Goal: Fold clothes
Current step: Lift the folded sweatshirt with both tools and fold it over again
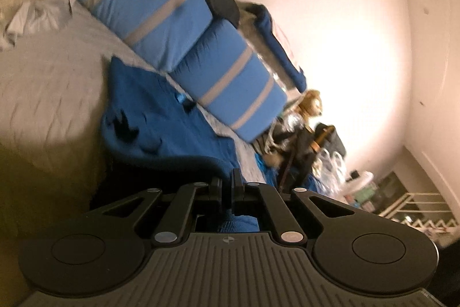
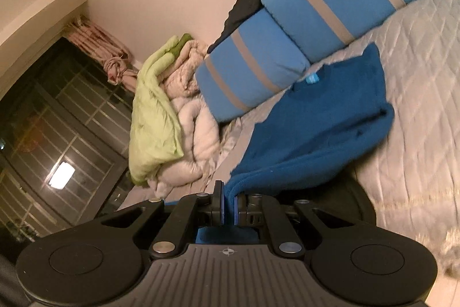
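A dark blue fleece garment (image 1: 155, 117) lies on the grey quilted bed (image 1: 49, 82), partly lifted toward both grippers. My left gripper (image 1: 228, 186) is shut on its near edge. In the right wrist view the same blue garment (image 2: 316, 117) stretches from the pillows down to my right gripper (image 2: 228, 203), which is shut on a bunched fold of its edge. A small light blue neck label (image 2: 312, 78) shows at the garment's far end.
Two blue pillows with grey stripes (image 1: 178, 19) (image 2: 287, 48) lie along the wall beside the garment. A green and white duvet pile (image 2: 172, 117) sits at the bed's end. A stuffed toy (image 1: 310, 105) and dark bags crowd the other end. A barred window (image 2: 57, 128) is beyond.
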{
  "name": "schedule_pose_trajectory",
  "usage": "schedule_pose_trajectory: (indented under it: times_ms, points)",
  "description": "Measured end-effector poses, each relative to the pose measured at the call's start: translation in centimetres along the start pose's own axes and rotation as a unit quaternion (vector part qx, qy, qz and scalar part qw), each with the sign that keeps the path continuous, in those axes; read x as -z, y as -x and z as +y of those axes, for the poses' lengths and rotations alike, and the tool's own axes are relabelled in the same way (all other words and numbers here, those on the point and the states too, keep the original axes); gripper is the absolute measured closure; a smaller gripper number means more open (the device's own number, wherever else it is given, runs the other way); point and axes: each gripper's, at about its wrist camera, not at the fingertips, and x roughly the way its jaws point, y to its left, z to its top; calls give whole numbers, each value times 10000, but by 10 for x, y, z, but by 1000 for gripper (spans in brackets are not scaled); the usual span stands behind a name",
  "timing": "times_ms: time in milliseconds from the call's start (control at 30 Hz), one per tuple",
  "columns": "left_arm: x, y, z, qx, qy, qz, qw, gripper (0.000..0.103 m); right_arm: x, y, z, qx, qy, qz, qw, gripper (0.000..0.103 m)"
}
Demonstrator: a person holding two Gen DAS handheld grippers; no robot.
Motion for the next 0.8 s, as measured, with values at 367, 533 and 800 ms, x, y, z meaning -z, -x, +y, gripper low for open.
schedule_pose_trajectory:
  times_ms: [367,533,800]
  points:
    - [-50,-30,-10,-288,-317,-348,9985,98,-58,-23,-10,443,-81,-564,9974,95]
    - [-72,-43,-14,-355,-516,-435,9971,98,-80,-36,-8,559,57,-686,9961,95]
    - [-112,-70,-21,-445,-796,-514,9945,98,-114,-55,-9,722,220,-897,9931,95]
